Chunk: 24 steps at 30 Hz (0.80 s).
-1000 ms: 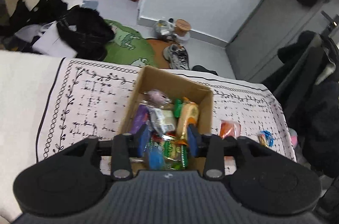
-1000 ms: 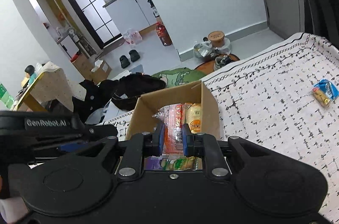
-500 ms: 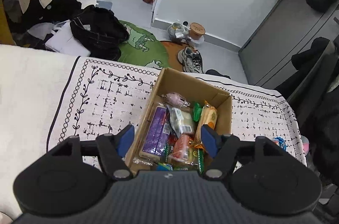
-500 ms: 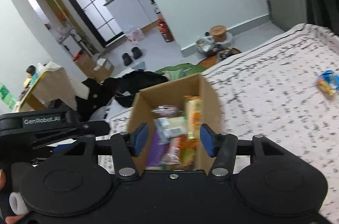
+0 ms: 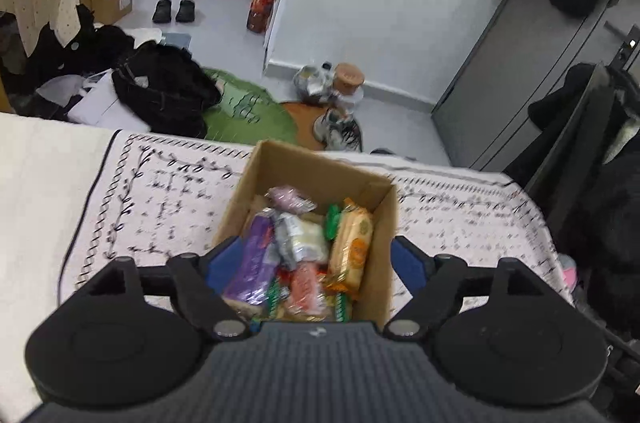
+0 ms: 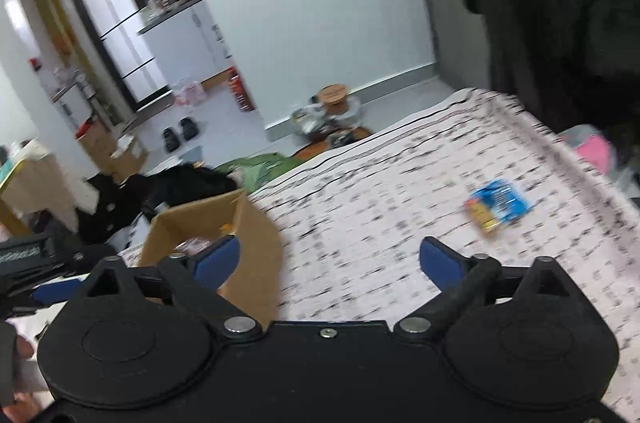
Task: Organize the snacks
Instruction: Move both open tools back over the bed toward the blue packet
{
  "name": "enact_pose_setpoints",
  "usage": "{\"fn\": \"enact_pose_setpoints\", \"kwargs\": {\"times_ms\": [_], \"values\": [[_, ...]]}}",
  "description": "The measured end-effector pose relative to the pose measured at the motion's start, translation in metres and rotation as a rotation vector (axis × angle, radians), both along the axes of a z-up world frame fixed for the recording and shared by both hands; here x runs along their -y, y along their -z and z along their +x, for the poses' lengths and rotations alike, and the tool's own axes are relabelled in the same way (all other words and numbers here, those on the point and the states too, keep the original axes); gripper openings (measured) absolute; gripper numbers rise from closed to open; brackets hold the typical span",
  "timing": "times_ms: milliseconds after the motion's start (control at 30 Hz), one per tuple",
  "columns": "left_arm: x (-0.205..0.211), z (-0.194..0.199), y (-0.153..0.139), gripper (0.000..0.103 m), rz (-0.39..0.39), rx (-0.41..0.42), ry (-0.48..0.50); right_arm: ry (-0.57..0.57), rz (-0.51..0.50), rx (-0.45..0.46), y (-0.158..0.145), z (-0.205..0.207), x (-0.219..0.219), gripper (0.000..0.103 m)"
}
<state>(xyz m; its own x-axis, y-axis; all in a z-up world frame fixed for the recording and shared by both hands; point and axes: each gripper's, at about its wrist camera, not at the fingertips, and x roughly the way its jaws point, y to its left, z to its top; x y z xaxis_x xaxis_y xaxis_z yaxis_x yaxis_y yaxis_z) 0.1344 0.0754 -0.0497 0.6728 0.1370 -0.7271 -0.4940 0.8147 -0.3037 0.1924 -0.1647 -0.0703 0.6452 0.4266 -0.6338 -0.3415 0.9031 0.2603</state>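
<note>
Behind right claw (image 6: 328, 261), box (image 6: 256, 235) half-hidden

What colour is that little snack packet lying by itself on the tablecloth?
The snack packet is mostly blue with a yellow-orange end, blurred; the right wrist view shows it best.

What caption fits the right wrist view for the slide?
Open right gripper above patterned cloth, blue snack packet ahead, cardboard box at left.

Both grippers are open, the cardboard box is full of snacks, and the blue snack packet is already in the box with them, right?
Not quite. The blue snack packet lies loose on the patterned cloth, apart from the cardboard box, as the right wrist view shows. The rest holds: left gripper and right gripper are open, and the box holds snacks.
</note>
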Motion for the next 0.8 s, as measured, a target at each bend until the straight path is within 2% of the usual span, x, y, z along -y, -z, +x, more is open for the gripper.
{"fn": "enact_pose_setpoints", "kwargs": {"times_ms": [267,367,500,700,800], "values": [[0.024,0.017,-0.014,0.081,0.033,0.046,-0.006,0.016,-0.039,0.033,-0.016,0.021,0.033,0.103],[0.033,0.023,-0.016,0.082,0.034,0.047,-0.01,0.023,-0.041,0.079,-0.018,0.024,0.044,0.103],[0.049,0.033,-0.015,0.082,0.036,0.062,0.004,0.071,0.018,0.061,-0.001,0.029,0.065,0.103],[0.079,0.054,-0.013,0.082,0.081,0.091,0.079,0.129,-0.012,0.038,0.019,0.037,0.08,0.103],[0.093,0.068,-0.006,0.082,0.08,0.081,0.099,0.135,0.014,0.04,0.023,0.04,0.089,0.103]]}}
